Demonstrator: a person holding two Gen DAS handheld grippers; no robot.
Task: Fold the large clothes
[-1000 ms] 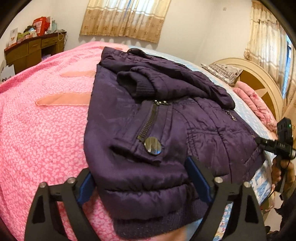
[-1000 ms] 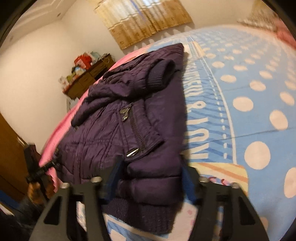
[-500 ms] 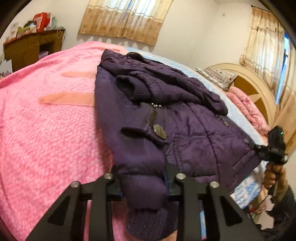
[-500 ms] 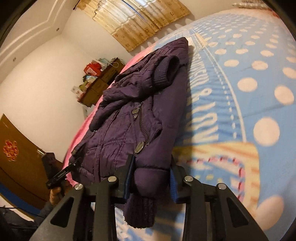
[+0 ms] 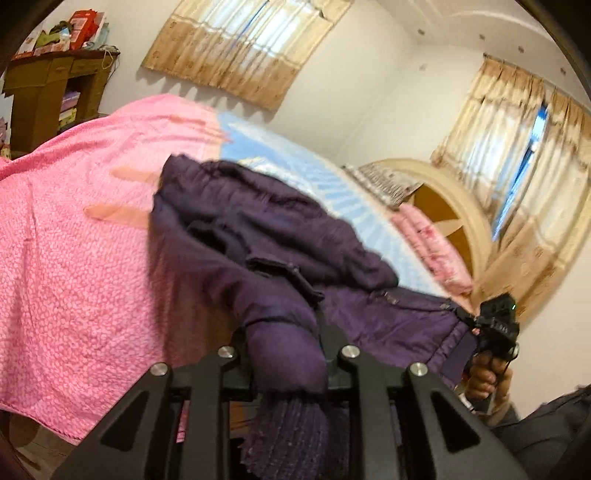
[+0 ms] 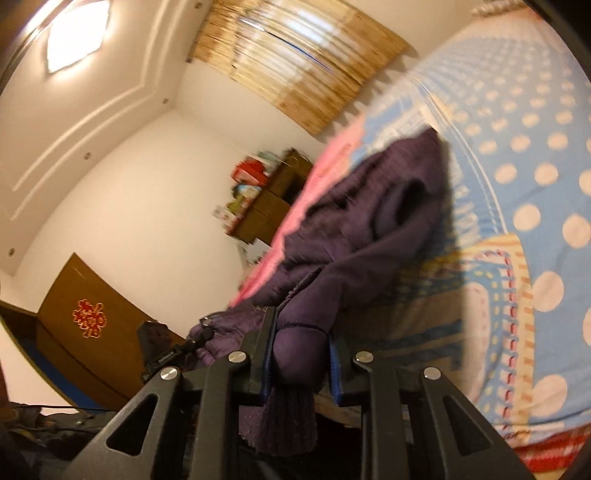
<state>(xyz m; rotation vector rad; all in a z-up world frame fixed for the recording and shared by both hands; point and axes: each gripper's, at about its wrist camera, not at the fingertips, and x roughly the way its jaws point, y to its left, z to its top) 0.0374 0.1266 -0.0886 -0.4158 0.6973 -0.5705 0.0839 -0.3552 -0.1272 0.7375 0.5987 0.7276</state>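
Matte black frames on both tools: the left gripper [image 5: 286, 363] shows triangular cut-outs and four round silver screw heads across its linkage. The right gripper [image 6: 301, 363] has the same build, with blue pads lining its fingers [image 6: 266, 354] (a tiny green light glows on its body). Dark sleeve [image 5: 543, 424] below.

White walls, beige curtains [image 5: 243, 48], a wooden dresser [image 5: 48, 92], lit ceiling lamp [image 6: 75, 33].
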